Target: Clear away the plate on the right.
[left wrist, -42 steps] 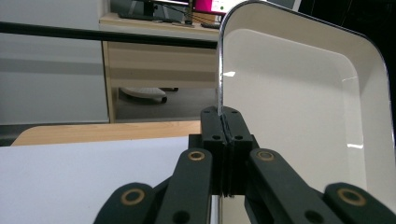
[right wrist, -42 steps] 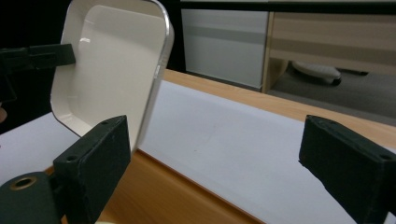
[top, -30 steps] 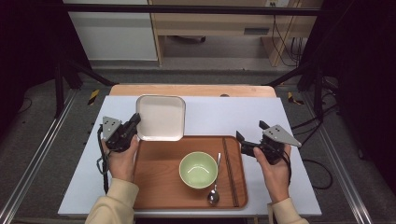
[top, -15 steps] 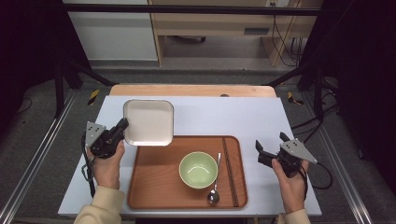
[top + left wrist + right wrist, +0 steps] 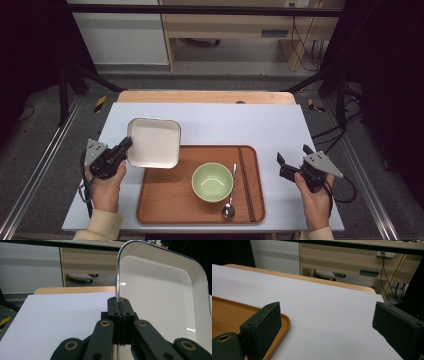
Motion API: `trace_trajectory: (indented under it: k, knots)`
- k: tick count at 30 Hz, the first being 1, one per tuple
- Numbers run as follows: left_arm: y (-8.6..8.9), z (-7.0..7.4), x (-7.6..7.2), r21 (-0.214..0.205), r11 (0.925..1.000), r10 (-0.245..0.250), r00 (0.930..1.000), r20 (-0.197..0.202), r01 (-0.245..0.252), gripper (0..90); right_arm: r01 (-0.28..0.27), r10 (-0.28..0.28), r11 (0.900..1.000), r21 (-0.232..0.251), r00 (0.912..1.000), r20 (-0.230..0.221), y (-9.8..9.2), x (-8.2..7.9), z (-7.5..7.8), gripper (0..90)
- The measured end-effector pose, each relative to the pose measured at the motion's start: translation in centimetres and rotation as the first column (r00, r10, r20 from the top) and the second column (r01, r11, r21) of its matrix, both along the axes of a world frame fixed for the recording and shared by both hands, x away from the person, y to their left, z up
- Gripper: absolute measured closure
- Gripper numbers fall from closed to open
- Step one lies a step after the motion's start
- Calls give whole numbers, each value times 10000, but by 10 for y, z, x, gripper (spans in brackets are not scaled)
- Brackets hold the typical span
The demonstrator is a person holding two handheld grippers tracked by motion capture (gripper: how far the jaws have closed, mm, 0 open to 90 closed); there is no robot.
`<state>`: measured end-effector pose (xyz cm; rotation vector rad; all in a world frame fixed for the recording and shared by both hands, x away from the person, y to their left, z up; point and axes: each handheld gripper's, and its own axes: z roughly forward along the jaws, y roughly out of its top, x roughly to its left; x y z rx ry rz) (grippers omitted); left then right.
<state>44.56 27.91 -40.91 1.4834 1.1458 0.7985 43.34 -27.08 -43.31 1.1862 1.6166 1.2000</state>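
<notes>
A white square plate (image 5: 153, 142) is gripped at its left rim by the left gripper (image 5: 121, 148), whose jaws are pressed tightly together on the thin edge, as is seen up close in the left gripper view (image 5: 119, 305). The plate is held over the table (image 5: 280, 127), with its lower right corner overlapping the upper left corner of the wooden tray (image 5: 165, 200). On the tray a green bowl (image 5: 212, 182), a spoon (image 5: 230, 206) and dark chopsticks (image 5: 246, 182) are laid. The right gripper (image 5: 292, 159) is held with jaws spread wide and nothing between them, just right of the tray. No legible writing or brand is found on any item
</notes>
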Motion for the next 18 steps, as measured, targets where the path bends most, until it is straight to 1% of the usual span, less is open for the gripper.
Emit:
trace_trajectory:
  k: [3,6,7,8,9,10,11,12,14,18]
  knots:
    - [1,-3,-5,316,9991,-291,9994,-186,297,892,23,-23,10000,46,10000,-15,-1,-2,0,85]
    - [3,-5,-9,456,9980,-432,9985,-339,447,892,15,-14,9999,133,10000,-60,-2,-3,0,83]
    - [3,-5,-9,641,9962,-561,9975,-423,588,892,12,-12,9999,108,10000,-62,-2,-3,0,83]
    - [2,-6,-11,916,9936,-617,9967,-522,663,892,3,-3,10000,71,10000,-52,-2,-2,0,83]
    - [1,-6,-11,1092,9909,-728,9959,-544,784,892,-4,4,10000,79,10000,-49,-2,-3,0,83]
    - [0,-7,-12,1170,9894,-796,9950,-610,863,892,-8,8,10000,96,10000,-43,-2,-3,0,83]
    - [-1,-8,-12,1177,9885,-874,9939,-679,949,892,0,2,9998,181,10000,-78,-2,-4,1,83]
    - [-2,-9,-13,1172,9878,-941,9928,-740,1024,892,11,-10,9999,167,10000,-79,-2,-4,1,84]
    - [-3,-10,-14,1330,9847,-1017,9909,-877,1129,892,5,-3,9999,157,9999,-106,-3,-4,0,83]
    - [-5,-16,-11,1383,9829,-1067,9881,-1109,1217,892,7,-5,9998,202,9999,-120,-3,-4,0,84]
